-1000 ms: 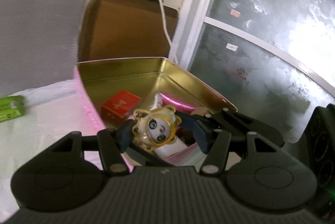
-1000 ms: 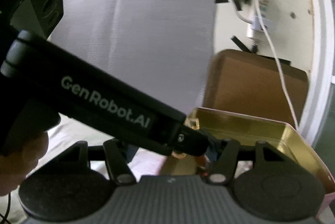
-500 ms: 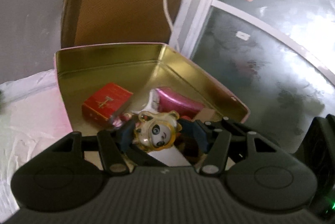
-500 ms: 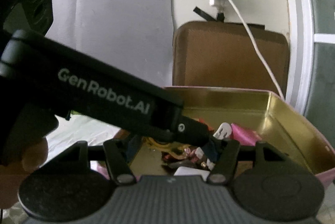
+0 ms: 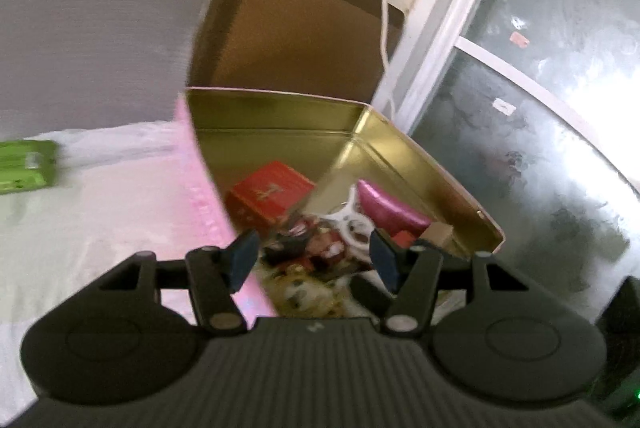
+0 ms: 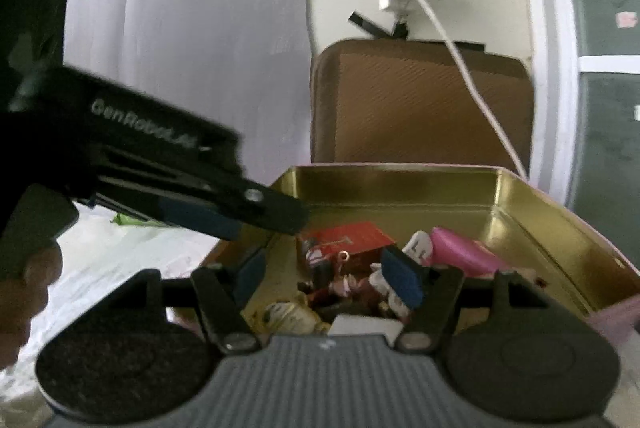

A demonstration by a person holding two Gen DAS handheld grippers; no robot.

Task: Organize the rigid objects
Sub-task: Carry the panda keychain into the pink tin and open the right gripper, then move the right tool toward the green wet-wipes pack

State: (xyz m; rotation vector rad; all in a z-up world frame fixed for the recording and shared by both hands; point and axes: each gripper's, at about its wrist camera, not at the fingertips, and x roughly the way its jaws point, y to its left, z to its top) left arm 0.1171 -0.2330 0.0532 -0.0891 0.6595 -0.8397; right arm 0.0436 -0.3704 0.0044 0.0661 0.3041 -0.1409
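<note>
You face a tin [image 6: 532, 211] on a cloth [image 5: 100, 211]. Inside, a box [image 6: 352, 240] lies toward its back left, a pouch [image 6: 460, 252] to the right, small toys [image 6: 344, 284] heaped in front. A cardboard panel [image 6: 420, 99] stands behind.

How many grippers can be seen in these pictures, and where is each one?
2. The left gripper hangs open over the near-left part of the tin. The right gripper is open at the tin's near edge. No others show.
</note>
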